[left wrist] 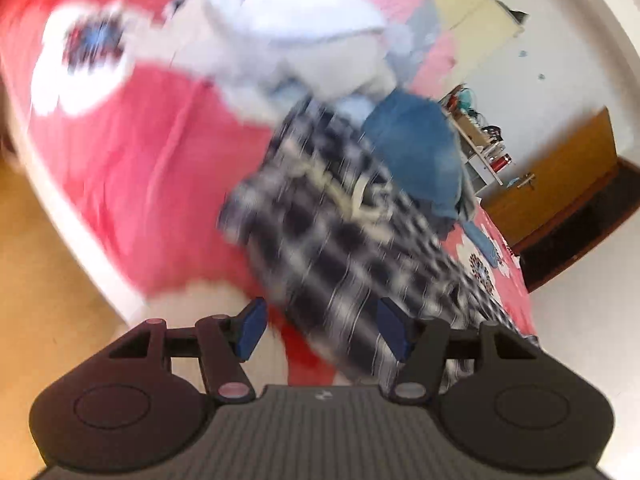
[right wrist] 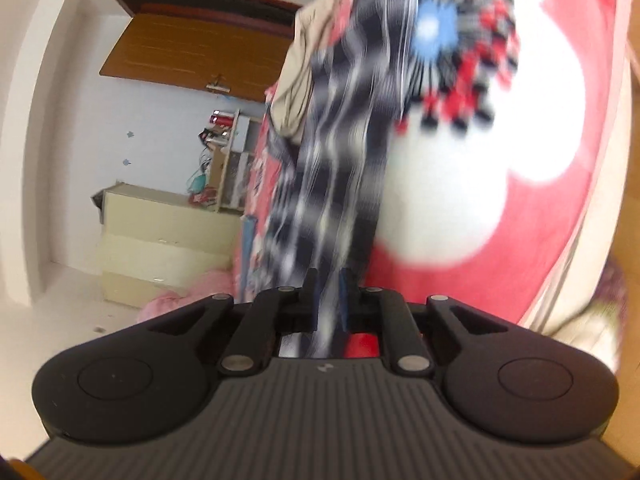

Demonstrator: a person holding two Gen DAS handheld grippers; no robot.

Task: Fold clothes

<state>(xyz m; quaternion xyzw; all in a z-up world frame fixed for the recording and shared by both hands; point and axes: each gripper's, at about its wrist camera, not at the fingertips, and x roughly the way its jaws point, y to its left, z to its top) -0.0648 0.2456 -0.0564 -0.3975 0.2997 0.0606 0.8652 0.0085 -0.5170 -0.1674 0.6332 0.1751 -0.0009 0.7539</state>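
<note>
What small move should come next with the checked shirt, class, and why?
Probably close the left hand-held gripper on the dark blue-and-white checked cotton shirt. Its jaws stand open around the cloth, while the right hand-held gripper already pinches that shirt above the red flowered bedsheet. Blur hides the exact edge.

Bright, even daylight; heavy motion blur across the fabrics; strong fisheye bending at edges

White walls (right wrist: 60, 80), brown wooden door (right wrist: 192, 56), cream drawer unit (right wrist: 160, 240) — cluttered shelf (left wrist: 484, 140), pale floor (right wrist: 40, 304).
</note>
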